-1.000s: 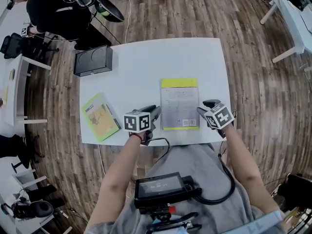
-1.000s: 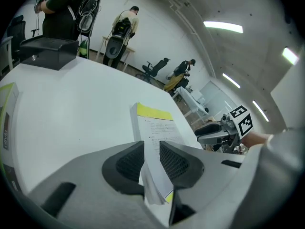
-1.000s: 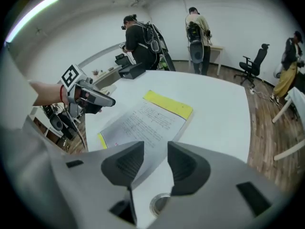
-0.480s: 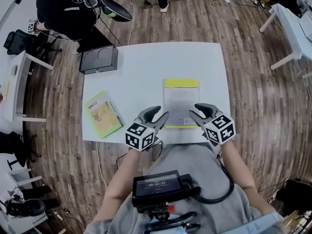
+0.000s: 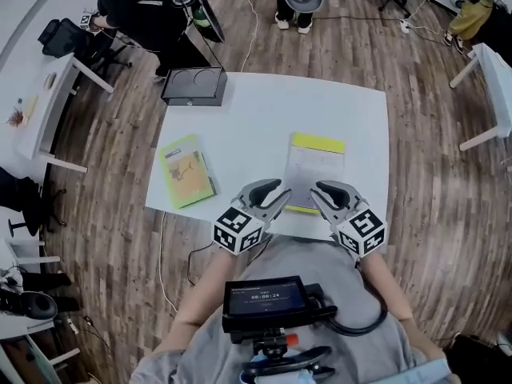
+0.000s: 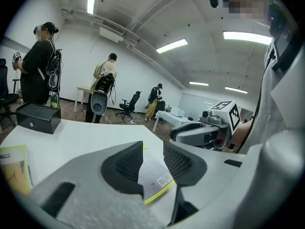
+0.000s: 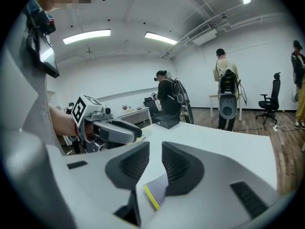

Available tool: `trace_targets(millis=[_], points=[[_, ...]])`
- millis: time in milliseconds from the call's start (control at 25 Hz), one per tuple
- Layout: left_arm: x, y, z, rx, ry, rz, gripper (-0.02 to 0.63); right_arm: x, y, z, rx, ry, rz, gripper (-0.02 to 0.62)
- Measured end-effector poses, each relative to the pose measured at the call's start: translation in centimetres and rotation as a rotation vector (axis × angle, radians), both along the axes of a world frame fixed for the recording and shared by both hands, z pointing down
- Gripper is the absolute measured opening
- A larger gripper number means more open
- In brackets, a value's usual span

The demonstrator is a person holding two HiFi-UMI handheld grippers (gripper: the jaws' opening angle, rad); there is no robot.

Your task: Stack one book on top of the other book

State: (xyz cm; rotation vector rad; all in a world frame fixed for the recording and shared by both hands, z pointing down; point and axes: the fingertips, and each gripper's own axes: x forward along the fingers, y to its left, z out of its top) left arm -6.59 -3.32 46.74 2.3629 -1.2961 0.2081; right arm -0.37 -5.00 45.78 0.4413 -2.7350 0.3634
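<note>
The left claw (image 5: 276,191) hovers empty over the white tabletop (image 5: 256,110), its jaws apart and just opened. The right claw (image 5: 319,193), also empty, has been closing and is narrowly apart. Below their tips lies the flat grey book with a yellow far band (image 5: 314,166). The green-and-yellow book (image 5: 186,170) lies well apart at the left.

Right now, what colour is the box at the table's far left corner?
Black. The box shows best in the head view.

Black box (image 5: 194,86) on far-left corner of white table (image 5: 264,110), wooden floor (image 5: 432,190), 1 person in black (image 5: 140,6) beyond
</note>
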Motion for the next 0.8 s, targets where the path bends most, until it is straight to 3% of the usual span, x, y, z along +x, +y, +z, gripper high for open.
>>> trace_targets(millis=[280, 600, 800], points=[[-1.4, 2.4, 0.1, -0.024, 0.000, -0.126, 0.086, -3.3, 1.7, -0.4, -0.038, -0.037, -0.159, 0.071], [-2.2, 4.1, -0.7, -0.010, -0.015, -0.262, 0.027, -4.8, 3.4, -0.3, -0.041, -0.025, -0.244, 0.041], [-3.5, 5.5, -1.2, -0.010, -0.043, -0.350, 0.023, -5.8, 4.9, -0.3, -0.086, -0.052, -0.330, 0.041]])
